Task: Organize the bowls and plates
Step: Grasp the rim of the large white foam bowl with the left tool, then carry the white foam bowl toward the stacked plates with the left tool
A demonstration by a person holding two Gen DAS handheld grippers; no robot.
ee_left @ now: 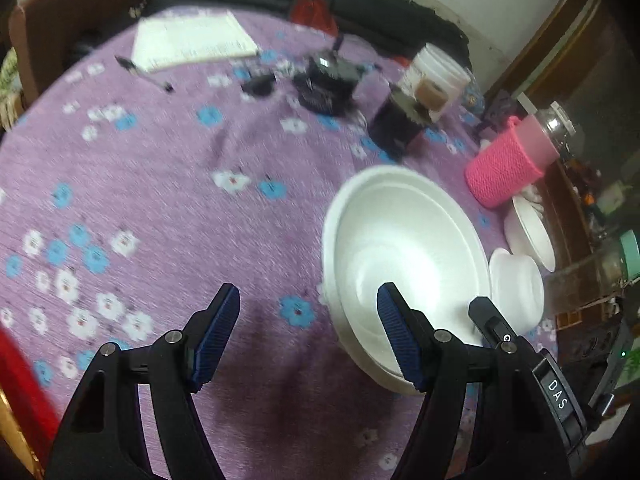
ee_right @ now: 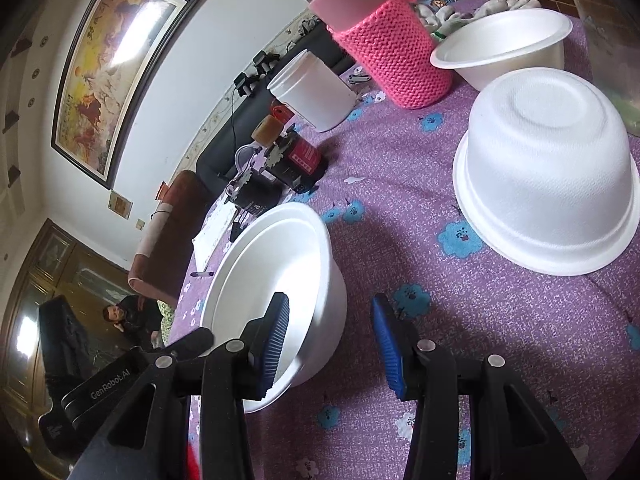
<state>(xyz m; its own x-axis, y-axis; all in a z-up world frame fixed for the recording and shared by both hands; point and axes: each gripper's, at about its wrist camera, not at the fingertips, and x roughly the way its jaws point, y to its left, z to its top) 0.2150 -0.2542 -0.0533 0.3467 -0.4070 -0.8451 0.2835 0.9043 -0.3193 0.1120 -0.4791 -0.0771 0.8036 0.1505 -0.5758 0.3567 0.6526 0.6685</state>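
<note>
A large white foam bowl (ee_left: 404,240) stands upright on the purple flowered cloth, with a double rim like two nested bowls. My left gripper (ee_left: 309,306) is open; its left finger is over bare cloth, its right fingertip (ee_left: 390,304) lies in front of the bowl's near side. My right gripper (ee_right: 332,320) is open astride the same bowl's (ee_right: 276,272) rim: the left pad (ee_right: 278,332) is inside, the right pad (ee_right: 384,336) is outside with cloth showing between it and the wall. A smaller bowl (ee_right: 548,184) lies upside down to the right, and another bowl (ee_right: 504,44) sits upright behind it.
A bottle in a pink knitted sleeve (ee_right: 392,60) and a white jar (ee_right: 316,92) stand behind the bowls. Dark gadgets (ee_left: 324,84), a paper pad (ee_left: 192,40) and a pen (ee_left: 144,74) lie farther back. A person (ee_right: 132,320) sits beyond the table.
</note>
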